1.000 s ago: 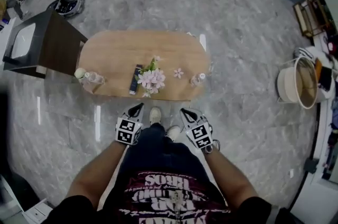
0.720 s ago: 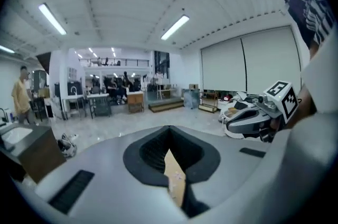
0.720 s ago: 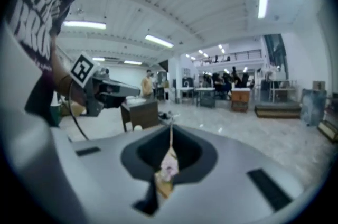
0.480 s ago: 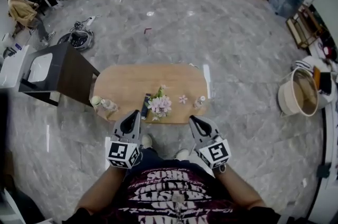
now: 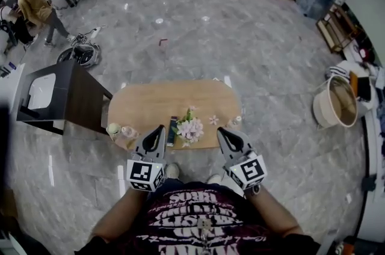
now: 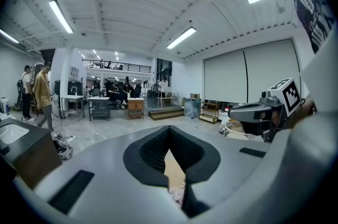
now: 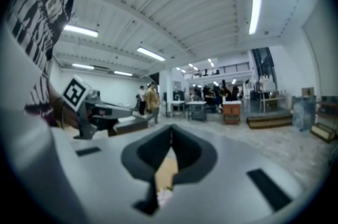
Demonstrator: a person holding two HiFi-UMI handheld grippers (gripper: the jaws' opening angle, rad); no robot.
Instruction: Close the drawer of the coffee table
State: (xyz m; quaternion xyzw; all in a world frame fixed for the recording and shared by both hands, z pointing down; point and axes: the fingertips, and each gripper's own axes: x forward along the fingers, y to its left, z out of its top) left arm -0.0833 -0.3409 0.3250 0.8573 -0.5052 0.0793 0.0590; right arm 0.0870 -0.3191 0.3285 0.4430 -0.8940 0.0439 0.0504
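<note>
Coffee table (image 5: 162, 100) drawer's looking done, I'd guess: left tool (image 5: 160, 128) and right tool (image 5: 220, 130) are lifting away from its near edge, both pinched shut, empty.

The person wears a short-sleeved dark red T-shirt (image 5: 201, 215) with white block lettering across the front, and pale shoes (image 5: 172, 171). The left claw (image 5: 159, 128) and the right claw (image 5: 221, 130) have smooth grey tapering shells lined with black ribbed pads (image 6: 153, 151). Each carries a white cube (image 5: 144, 175) printed with black square markers.
</note>
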